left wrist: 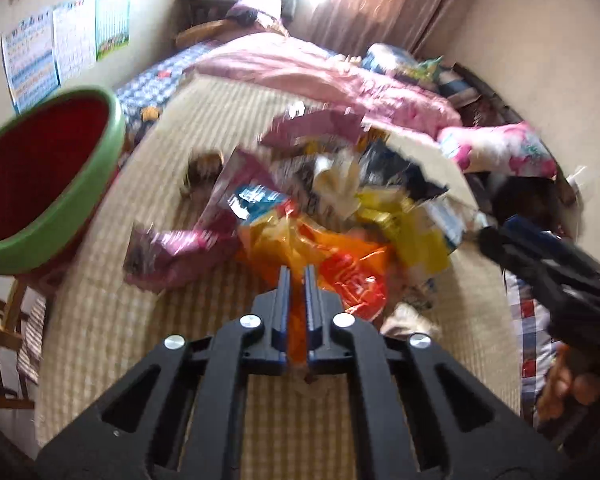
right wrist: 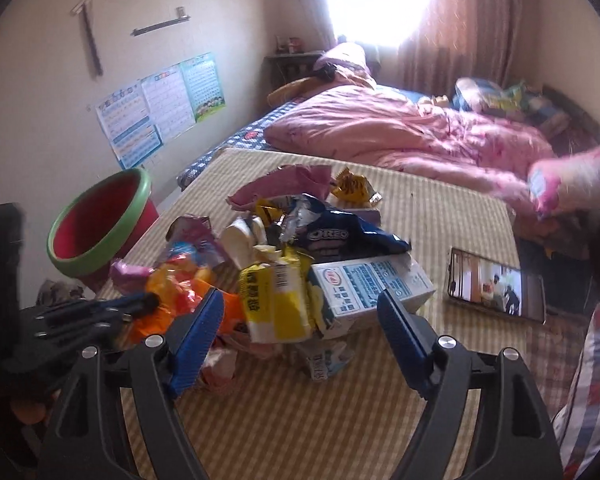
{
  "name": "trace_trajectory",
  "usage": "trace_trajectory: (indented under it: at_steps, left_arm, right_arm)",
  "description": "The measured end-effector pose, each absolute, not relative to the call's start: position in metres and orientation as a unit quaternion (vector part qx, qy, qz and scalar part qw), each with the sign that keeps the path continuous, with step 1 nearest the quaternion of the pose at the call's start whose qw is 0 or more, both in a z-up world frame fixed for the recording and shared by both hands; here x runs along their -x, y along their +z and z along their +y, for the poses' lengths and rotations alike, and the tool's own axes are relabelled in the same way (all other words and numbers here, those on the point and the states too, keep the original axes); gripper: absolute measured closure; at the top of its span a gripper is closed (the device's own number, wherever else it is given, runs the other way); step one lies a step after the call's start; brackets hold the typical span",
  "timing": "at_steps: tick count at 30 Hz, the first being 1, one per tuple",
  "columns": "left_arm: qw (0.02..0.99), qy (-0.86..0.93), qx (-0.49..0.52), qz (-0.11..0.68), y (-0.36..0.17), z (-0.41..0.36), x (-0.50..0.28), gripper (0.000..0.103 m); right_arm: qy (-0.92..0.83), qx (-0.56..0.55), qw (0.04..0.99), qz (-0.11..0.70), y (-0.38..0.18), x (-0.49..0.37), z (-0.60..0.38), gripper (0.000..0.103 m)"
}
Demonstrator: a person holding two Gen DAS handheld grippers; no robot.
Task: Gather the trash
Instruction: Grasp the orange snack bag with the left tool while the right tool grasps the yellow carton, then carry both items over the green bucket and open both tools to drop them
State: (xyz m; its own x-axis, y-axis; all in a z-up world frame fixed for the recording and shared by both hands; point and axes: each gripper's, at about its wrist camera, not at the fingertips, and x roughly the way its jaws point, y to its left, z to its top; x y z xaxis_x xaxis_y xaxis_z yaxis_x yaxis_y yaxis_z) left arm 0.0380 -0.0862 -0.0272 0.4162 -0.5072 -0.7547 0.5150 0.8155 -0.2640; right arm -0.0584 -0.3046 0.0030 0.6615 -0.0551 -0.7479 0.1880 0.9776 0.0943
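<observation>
Pinching orange wrapper (left wrist: pixel 300 248), left gripper (left wrist: pixel 298 270) jaws clenched | right gripper (right wrist: pixel 300 304) jaws released; phone (right wrist: pixel 496 290) right-view only

The left gripper (left wrist: pixel 298 276) pinches an orange wrapper (left wrist: pixel 340 264) between its nearly closed jaws. Ahead of the jaws lies the trash pile (left wrist: pixel 332 196) (blurred). Left of them stands a red bin (left wrist: pixel 40 184).

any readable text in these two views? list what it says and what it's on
"OREO": on the dark blue wrapper atop the trash pile.
White carton: blue print and a red oval logo, too small to read.
Yellow packet: dark characters and a barcode, unreadable.
Wall posters: too small.
Orange bag: blurred lettering.
</observation>
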Motion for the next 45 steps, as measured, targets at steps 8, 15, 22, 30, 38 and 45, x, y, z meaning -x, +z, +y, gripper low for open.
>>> trace_trajectory:
  at_steps: [8,15,22,30,38,45]
  left_arm:
    - [0.863,-0.326,0.008,0.386,0.016,-0.048,-0.034,0.099]
    - [0.868,-0.313,-0.006,0.385,0.020,-0.023,-0.045,0.099]
    - [0.881,-0.290,0.005,0.373,0.027,-0.014,-0.043,0.099]
    - [0.902,-0.222,0.022,0.368,0.025,0.000,-0.038,0.099]
    - [0.924,-0.170,0.035,0.341,0.038,0.027,-0.036,0.099]
    - [0.930,-0.151,0.049,0.331,0.045,0.056,-0.052,0.099]
  right_arm:
    - [-0.067,-0.087,0.899,0.424,-0.009,0.041,-0.292,0.035]
    - [-0.071,-0.065,0.879,0.467,-0.042,0.024,-0.276,0.046]
    - [-0.050,-0.076,0.881,0.465,-0.046,0.021,-0.274,0.070]
    - [-0.022,-0.063,0.911,0.406,0.004,0.036,-0.271,0.071]
    - [0.000,-0.041,0.938,0.345,0.047,0.036,-0.252,0.071]
    - [0.009,-0.035,0.947,0.320,0.067,0.021,-0.229,0.071]
